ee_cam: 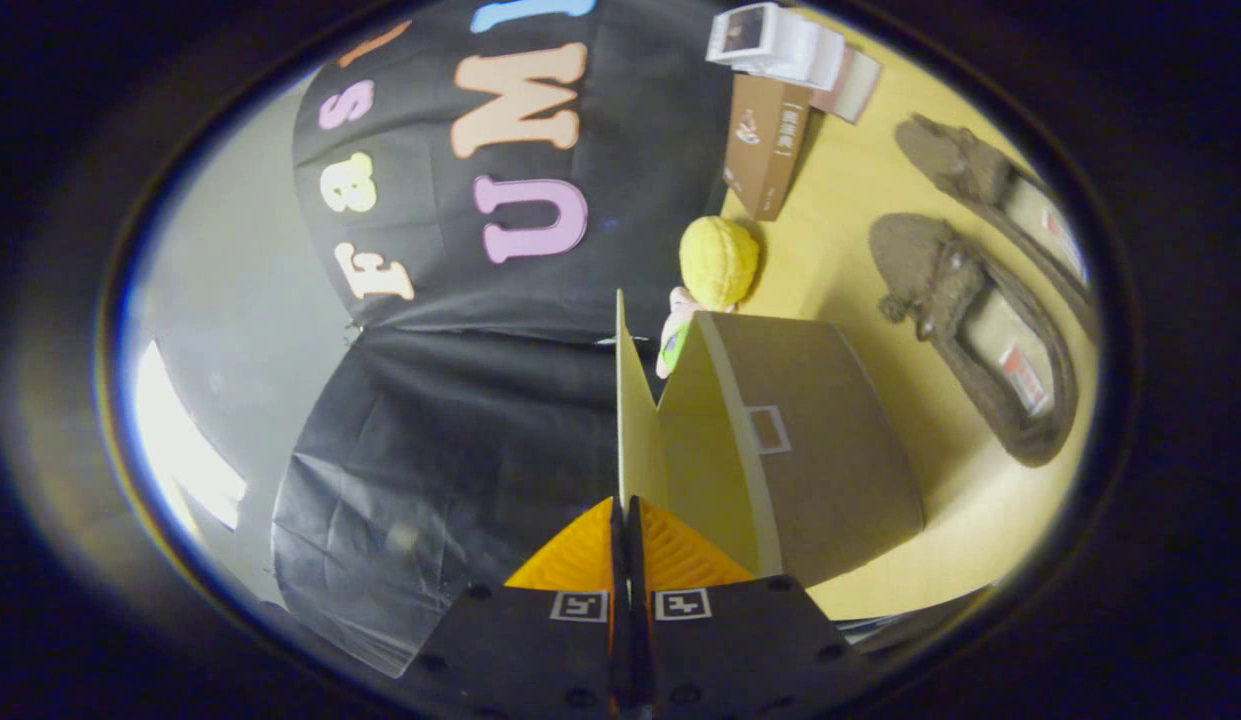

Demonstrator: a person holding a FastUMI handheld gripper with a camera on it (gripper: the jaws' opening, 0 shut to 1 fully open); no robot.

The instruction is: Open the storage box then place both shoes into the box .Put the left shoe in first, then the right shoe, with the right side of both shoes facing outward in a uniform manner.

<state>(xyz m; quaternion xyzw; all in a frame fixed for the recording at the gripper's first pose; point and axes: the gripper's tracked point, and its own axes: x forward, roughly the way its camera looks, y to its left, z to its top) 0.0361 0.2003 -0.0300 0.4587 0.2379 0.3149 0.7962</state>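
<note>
Two shoes lie on the table, beyond the box, neither packed. Box: lid raised on edge, opening step looks near done. Gripper: fingers together, clamped on the lid's edge. Left: load left shoe, then right.
</note>
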